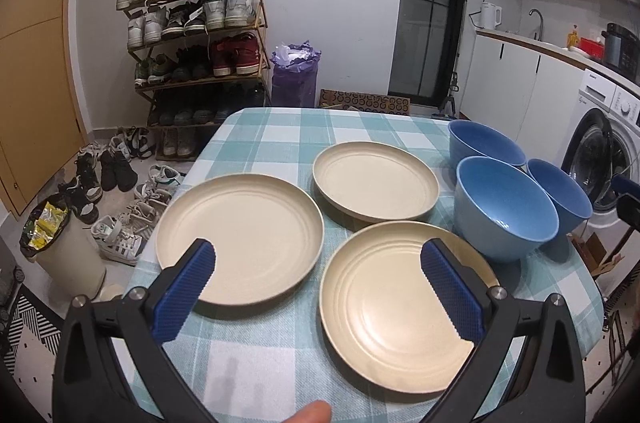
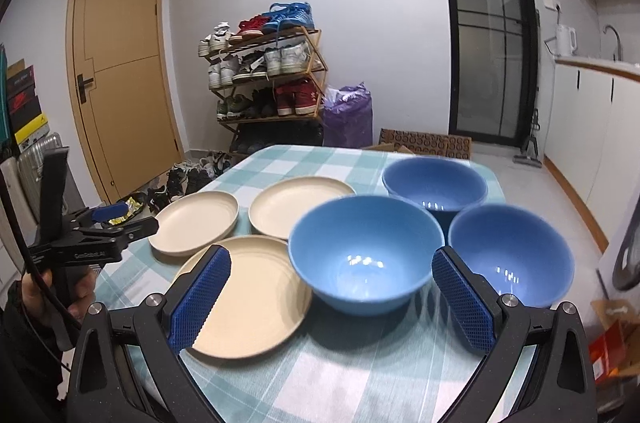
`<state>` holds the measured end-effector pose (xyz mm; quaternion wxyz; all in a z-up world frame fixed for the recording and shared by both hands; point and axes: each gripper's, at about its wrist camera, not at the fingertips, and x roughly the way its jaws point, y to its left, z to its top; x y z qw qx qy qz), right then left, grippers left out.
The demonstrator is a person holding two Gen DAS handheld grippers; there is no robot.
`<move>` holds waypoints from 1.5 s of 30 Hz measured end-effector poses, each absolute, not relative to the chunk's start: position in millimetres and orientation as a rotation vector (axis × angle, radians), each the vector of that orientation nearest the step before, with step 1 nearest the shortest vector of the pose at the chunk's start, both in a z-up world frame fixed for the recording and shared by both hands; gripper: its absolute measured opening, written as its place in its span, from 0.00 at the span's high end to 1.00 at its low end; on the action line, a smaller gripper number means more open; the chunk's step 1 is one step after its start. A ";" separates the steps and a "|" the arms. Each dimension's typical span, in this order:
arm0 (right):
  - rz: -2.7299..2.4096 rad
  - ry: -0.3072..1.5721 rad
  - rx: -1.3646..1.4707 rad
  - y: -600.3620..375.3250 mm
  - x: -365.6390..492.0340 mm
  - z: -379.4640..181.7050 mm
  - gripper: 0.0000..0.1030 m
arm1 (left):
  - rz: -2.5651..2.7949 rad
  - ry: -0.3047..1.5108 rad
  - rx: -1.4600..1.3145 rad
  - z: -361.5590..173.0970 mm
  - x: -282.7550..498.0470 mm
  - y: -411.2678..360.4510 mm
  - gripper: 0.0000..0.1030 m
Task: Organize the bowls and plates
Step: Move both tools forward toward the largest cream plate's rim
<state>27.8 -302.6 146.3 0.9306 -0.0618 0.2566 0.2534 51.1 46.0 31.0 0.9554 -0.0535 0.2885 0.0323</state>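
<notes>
Both claws hang spread wide over the table (image 1: 260,131), gripping nothing. Left claw (image 1: 318,273) hovers above the gap between two cream plates: the near plate (image 1: 384,307) at five o'clock of the group, the left plate (image 1: 244,231) at nine, the far plate (image 1: 374,181) at twelve, all lying flat and separate on the checked cloth. Right claw (image 2: 332,293) faces the light bowl (image 2: 366,251), with one dark bowl (image 2: 434,183) behind it at one o'clock and another (image 2: 510,253) at three, the three crowded close together. The plates look thin, stiff and light, likely plastic or fibre, so not very fragile, but their low rims give little to bite; the best hold seems to be a pinch across the raised lip, tilting it up. The bowls look smooth and glossy, perhaps slippery; clamping one wall near the rim, one finger inside and one outside, should serve for nesting them.
</notes>
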 end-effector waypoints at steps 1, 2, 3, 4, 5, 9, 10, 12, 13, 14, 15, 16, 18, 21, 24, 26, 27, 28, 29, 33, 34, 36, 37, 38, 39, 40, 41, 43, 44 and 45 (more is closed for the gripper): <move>0.524 0.526 -0.130 -299.2 30.6 150.6 0.01 | 0.069 0.581 -0.108 33.0 53.5 47.9 0.00; 0.530 0.529 -0.133 -296.6 32.7 153.8 0.01 | 0.070 0.578 -0.111 34.5 54.9 49.3 0.00; 0.537 0.532 -0.135 -294.1 35.2 157.0 0.01 | 0.067 0.576 -0.119 37.6 58.2 52.5 0.00; 0.544 0.529 -0.135 -291.3 37.8 160.5 0.01 | 0.063 0.576 -0.126 39.7 60.2 54.3 0.00; 0.550 0.526 -0.134 -289.0 40.4 164.1 0.01 | 0.060 0.574 -0.132 41.5 61.9 56.3 0.00; 0.563 0.517 -0.136 -279.9 50.2 181.2 0.01 | 0.071 0.555 -0.123 53.0 68.6 61.5 0.00; 0.565 0.514 -0.137 -278.8 51.6 185.0 0.01 | 0.071 0.551 -0.115 55.9 70.2 61.7 0.00; 0.559 0.510 -0.139 -278.3 57.3 193.8 0.01 | 0.077 0.538 -0.103 61.7 73.0 62.2 0.00; 0.557 0.510 -0.140 -277.6 59.8 196.7 0.01 | 0.085 0.534 -0.098 64.0 74.6 62.8 0.00; 0.560 0.513 -0.140 -275.7 63.4 200.5 0.01 | 0.095 0.534 -0.094 66.3 76.7 63.6 0.00; 0.563 0.514 -0.139 -273.9 67.2 205.7 0.01 | 0.106 0.538 -0.091 68.5 80.2 64.8 0.00; 0.565 0.517 -0.138 -274.0 70.3 207.2 0.01 | 0.109 0.544 -0.093 69.9 83.0 66.0 0.00; 0.575 0.528 -0.134 -270.1 79.5 213.5 0.01 | 0.100 0.553 -0.103 74.0 89.7 69.0 0.00; 0.579 0.537 -0.135 -264.8 93.2 222.9 0.01 | 0.096 0.562 -0.091 80.2 98.8 70.5 0.00; 0.589 0.547 -0.125 -260.6 105.0 231.2 0.01 | 0.104 0.568 -0.076 85.3 107.0 72.3 0.00; 0.595 0.554 -0.120 -257.9 112.7 236.5 0.01 | 0.099 0.569 -0.077 88.4 112.5 74.1 0.00; 0.595 0.558 -0.120 -257.0 116.3 238.0 0.01 | 0.095 0.569 -0.081 90.4 116.1 76.1 0.00; 0.590 0.558 -0.122 -257.2 119.9 239.5 0.01 | 0.092 0.568 -0.080 91.7 118.9 77.0 0.00; 0.587 0.559 -0.124 -255.6 123.3 241.2 0.01 | 0.092 0.567 -0.076 92.7 122.2 77.4 0.00; 0.599 0.590 -0.121 -247.9 142.2 245.3 0.01 | 0.103 0.578 -0.054 94.9 137.0 77.4 0.00; 0.601 0.594 -0.120 -246.7 145.4 244.7 0.01 | 0.110 0.580 -0.047 94.7 140.3 76.9 0.00; 0.602 0.607 -0.124 -242.7 153.4 244.1 0.01 | 0.118 0.586 -0.052 93.3 148.7 76.4 0.00; 0.607 0.614 -0.125 -241.0 156.9 242.8 0.01 | 0.115 0.595 -0.055 92.3 153.4 75.9 0.00; 0.610 0.621 -0.130 -239.0 160.8 241.9 0.01 | 0.116 0.598 -0.057 91.5 156.3 75.0 0.00; 0.612 0.628 -0.140 -236.2 165.3 241.2 0.01 | 0.119 0.604 -0.061 90.0 162.4 73.6 0.00; 0.612 0.632 -0.148 -233.5 169.9 240.4 0.01 | 0.118 0.611 -0.062 88.2 165.7 72.6 0.00; 0.613 0.636 -0.153 -231.5 174.2 240.1 0.01 | 0.120 0.620 -0.067 86.0 171.3 71.3 0.00; 0.613 0.654 -0.168 -225.8 182.8 235.0 0.01 | 0.115 0.636 -0.073 81.2 178.1 69.3 0.00; 0.611 0.659 -0.174 -223.8 185.8 232.4 0.01 | 0.112 0.647 -0.075 77.8 182.4 68.4 0.00; 0.610 0.668 -0.185 -220.0 191.5 229.1 0.01 | 0.116 0.653 -0.078 75.5 185.3 67.7 0.00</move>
